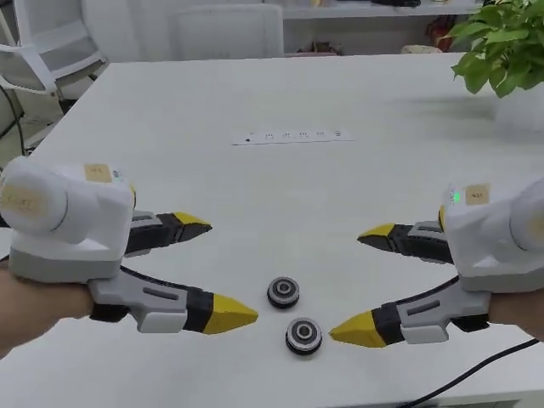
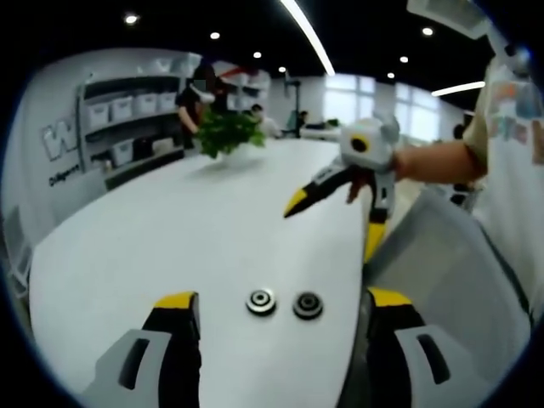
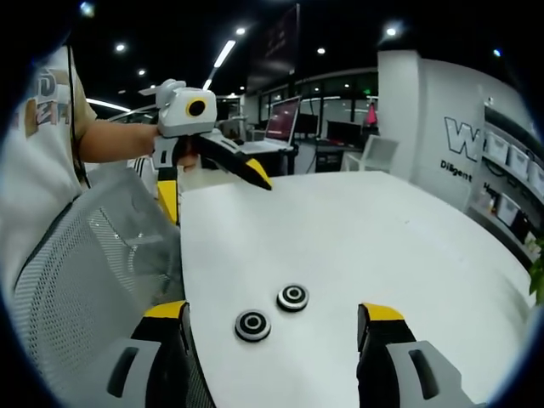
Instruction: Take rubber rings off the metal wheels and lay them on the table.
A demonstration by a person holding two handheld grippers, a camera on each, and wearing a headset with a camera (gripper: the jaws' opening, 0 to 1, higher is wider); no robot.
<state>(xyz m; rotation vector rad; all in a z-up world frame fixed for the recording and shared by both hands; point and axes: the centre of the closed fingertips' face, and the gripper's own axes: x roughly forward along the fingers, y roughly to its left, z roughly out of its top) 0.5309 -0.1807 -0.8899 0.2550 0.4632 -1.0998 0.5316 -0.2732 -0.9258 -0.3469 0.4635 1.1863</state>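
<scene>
The plant runs off the head view's corner; power strip markings are unreadable.

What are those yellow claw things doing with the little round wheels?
A person is holding a claw-like gripper in each hand over a white table. Two small metal wheels sit between them, one just behind the other. The left gripper and the right gripper are both open and neither touches a wheel. The dark rubber rings are on the wheels, so none has been taken off yet.
</scene>
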